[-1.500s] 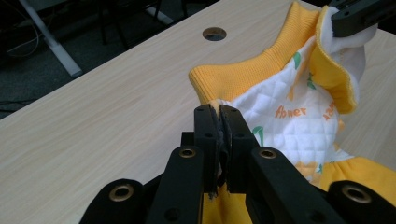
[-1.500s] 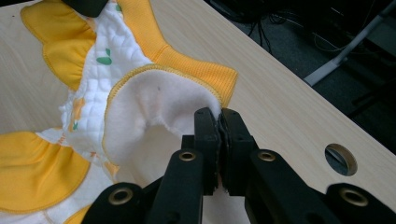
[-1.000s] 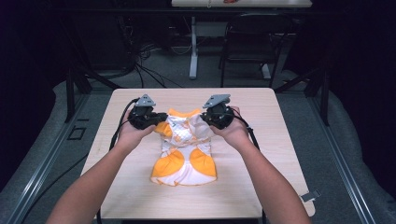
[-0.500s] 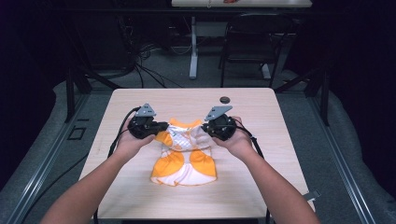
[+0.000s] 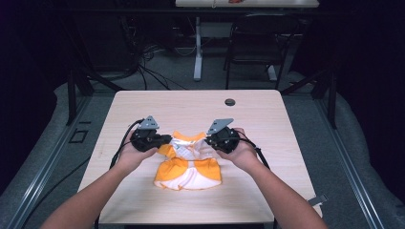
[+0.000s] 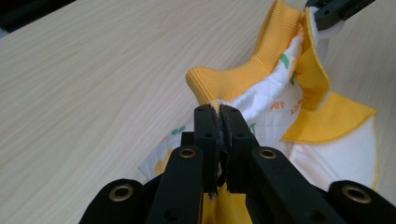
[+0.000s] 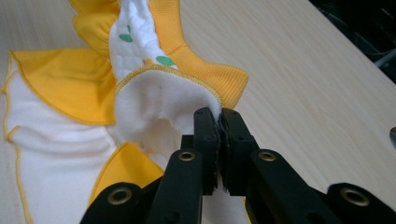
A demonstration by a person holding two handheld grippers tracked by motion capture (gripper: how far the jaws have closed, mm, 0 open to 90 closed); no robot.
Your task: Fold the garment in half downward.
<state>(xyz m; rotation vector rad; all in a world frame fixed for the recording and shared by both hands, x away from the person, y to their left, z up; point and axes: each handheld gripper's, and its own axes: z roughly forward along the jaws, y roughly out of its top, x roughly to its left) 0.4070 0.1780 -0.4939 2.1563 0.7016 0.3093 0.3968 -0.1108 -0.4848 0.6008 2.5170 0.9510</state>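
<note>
both the left gripper (image 5: 161, 140) and right gripper (image 5: 210, 140) are clamped on the top corners of the little orange-and-white garment (image 5: 188, 167) lying mid-table (image 5: 267, 109), apparently mid-fold, so next likely calls for an even pull.

Small yellow-and-white fabric garment (image 5: 188, 164) on pale wooden bench (image 5: 143, 102), near front edge; left gripper (image 5: 165, 140) at its left, right gripper (image 5: 208, 140) at right. Dark round grommet (image 5: 230, 102) behind, far side.

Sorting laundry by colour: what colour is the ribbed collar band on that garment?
Orange-yellow; the ribbed collar band of the garment shows best in the left gripper view.
</note>
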